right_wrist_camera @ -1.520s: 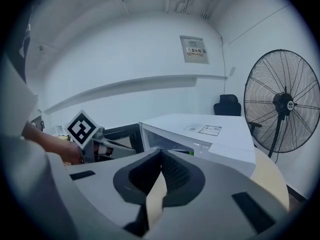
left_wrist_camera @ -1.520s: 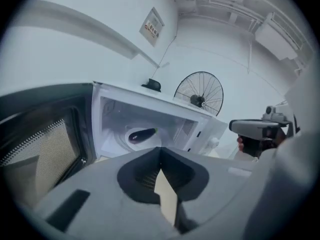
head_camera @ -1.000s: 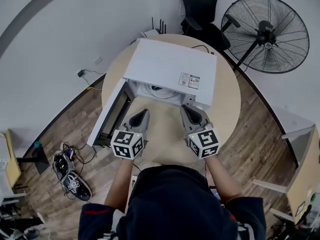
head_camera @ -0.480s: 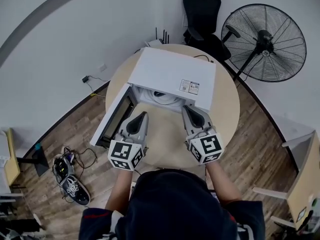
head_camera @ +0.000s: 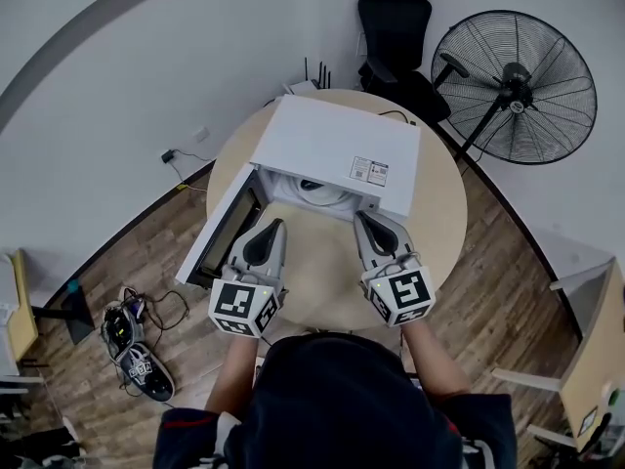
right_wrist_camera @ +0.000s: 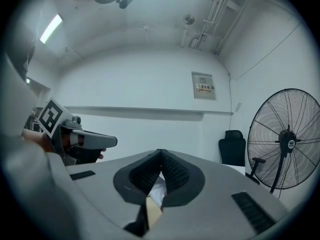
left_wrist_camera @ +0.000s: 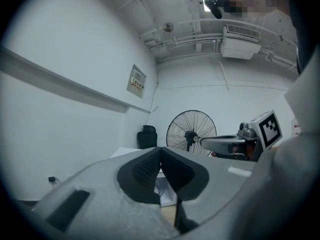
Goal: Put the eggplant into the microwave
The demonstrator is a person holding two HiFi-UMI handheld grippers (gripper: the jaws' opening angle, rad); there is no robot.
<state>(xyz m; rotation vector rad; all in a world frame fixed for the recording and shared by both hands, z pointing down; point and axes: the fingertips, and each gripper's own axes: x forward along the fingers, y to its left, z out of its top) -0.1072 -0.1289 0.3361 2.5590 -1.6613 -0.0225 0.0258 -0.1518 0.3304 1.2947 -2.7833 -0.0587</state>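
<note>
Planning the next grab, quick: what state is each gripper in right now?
Left gripper: closed, holding nothing.
Right gripper: closed, holding nothing.

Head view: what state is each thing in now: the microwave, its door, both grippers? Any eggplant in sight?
microwave door: open, swung out to the view's left.
microwave: on the round table, white plate inside, nothing seen on it.
left gripper: shut, empty.
right gripper: shut, empty.
eggplant: not in any view.
</note>
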